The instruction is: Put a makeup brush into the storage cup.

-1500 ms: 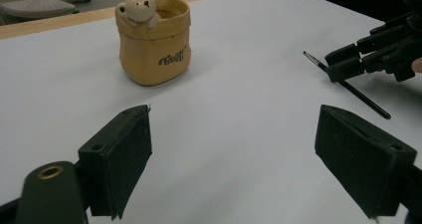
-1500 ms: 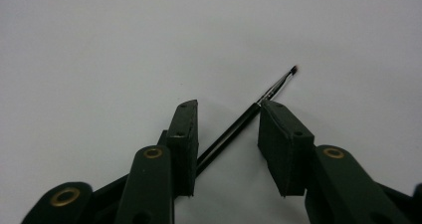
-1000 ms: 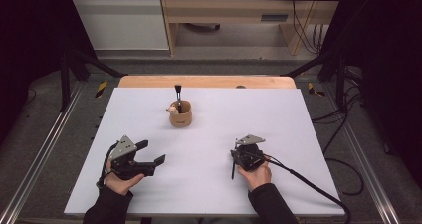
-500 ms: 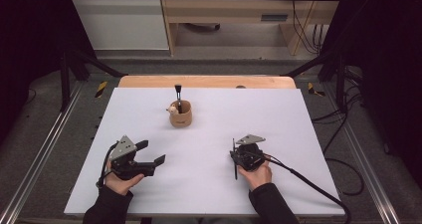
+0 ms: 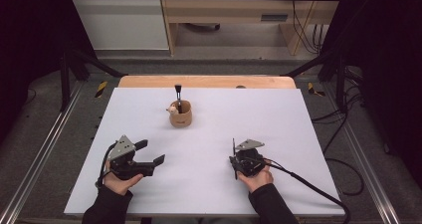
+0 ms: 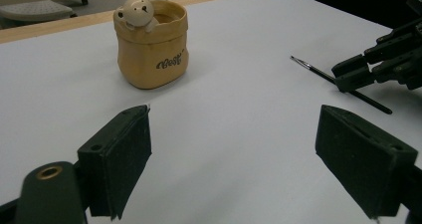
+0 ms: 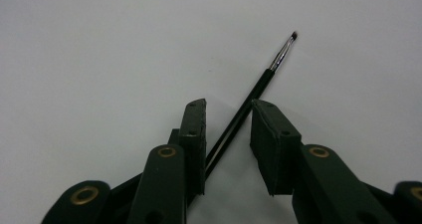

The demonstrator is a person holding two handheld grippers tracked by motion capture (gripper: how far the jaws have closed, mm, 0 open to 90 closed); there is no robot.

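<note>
A thin black paintbrush (image 7: 259, 87) lies on the white table (image 5: 214, 194), its bristle tip pointing away from me. My right gripper (image 7: 228, 129) straddles the handle. Its jaws have just been opening, and a gap shows between each pad and the brush, so it is open. In the high view the paintbrush (image 5: 234, 152) lies at the left side of the right gripper (image 5: 238, 163). My left gripper (image 5: 151, 152) rests at the front left, wide open with nothing between its jaws. The left gripper (image 6: 234, 154) faces a tan bear cup (image 6: 152, 45).
The tan cup (image 5: 180, 115) stands at the table's middle back with a black-handled brush (image 5: 177, 92) upright in it. A wooden strip (image 5: 209, 81) runs along the far edge. The right gripper's cable (image 5: 303, 184) trails off to the front right.
Both hands stay almost where they were. The paintbrush remains beside the right gripper, with no clear shift in the high view.
</note>
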